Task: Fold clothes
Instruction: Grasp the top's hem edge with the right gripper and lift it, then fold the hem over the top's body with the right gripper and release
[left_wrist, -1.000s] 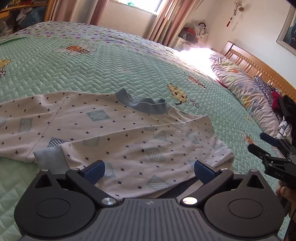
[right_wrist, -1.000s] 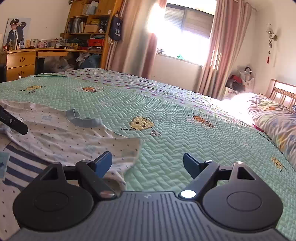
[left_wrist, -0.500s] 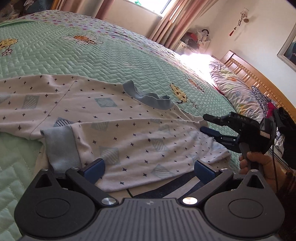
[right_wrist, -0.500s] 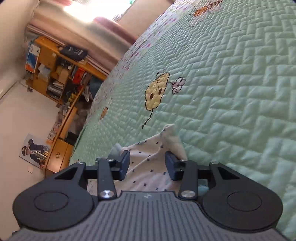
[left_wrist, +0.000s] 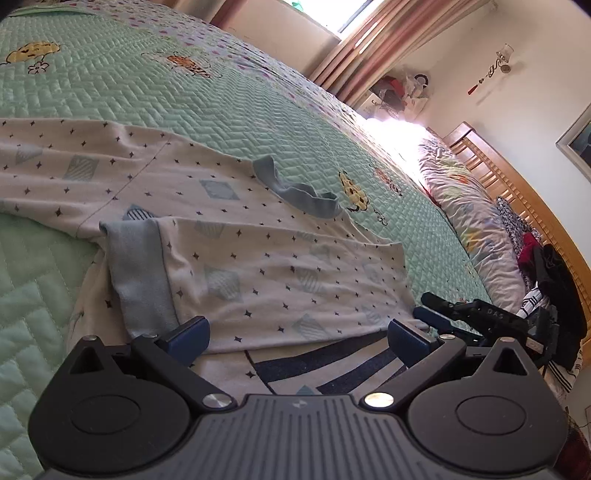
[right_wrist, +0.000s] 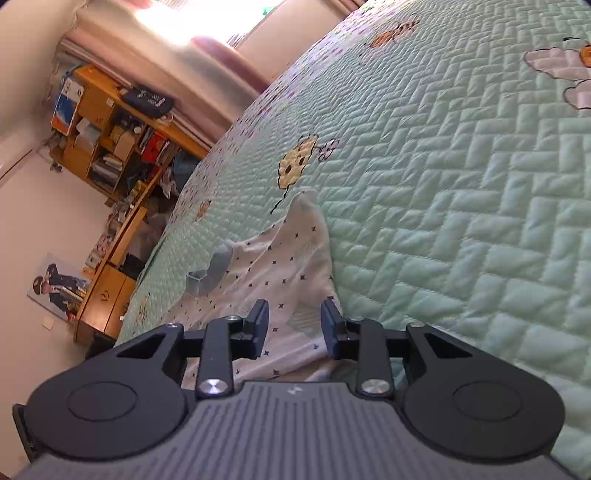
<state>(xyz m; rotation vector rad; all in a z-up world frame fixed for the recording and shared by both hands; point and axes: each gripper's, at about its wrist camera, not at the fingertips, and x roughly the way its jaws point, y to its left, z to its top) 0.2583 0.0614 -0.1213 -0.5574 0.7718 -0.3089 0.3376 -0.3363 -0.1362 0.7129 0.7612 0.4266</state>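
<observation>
A white star-print shirt with a blue collar lies flat on the green quilt. One sleeve is folded across the body, its blue cuff at the near left. My left gripper stands open over the shirt's near hem, a finger on each side. My right gripper is at the shirt's right edge. In the right wrist view the right gripper is narrowed but open, with shirt fabric lying between its fingers. A navy-striped garment shows under the hem.
Pillows and a wooden headboard lie to the right, with a pile of dark clothes beside them. A bookshelf and a desk stand past the far side of the bed. Bare quilt stretches beyond the shirt.
The right gripper swung down and tilted onto the shirt's right edge, and its fingers narrowed around the fabric. The left gripper moved lower and closer to the hem, staying open.
</observation>
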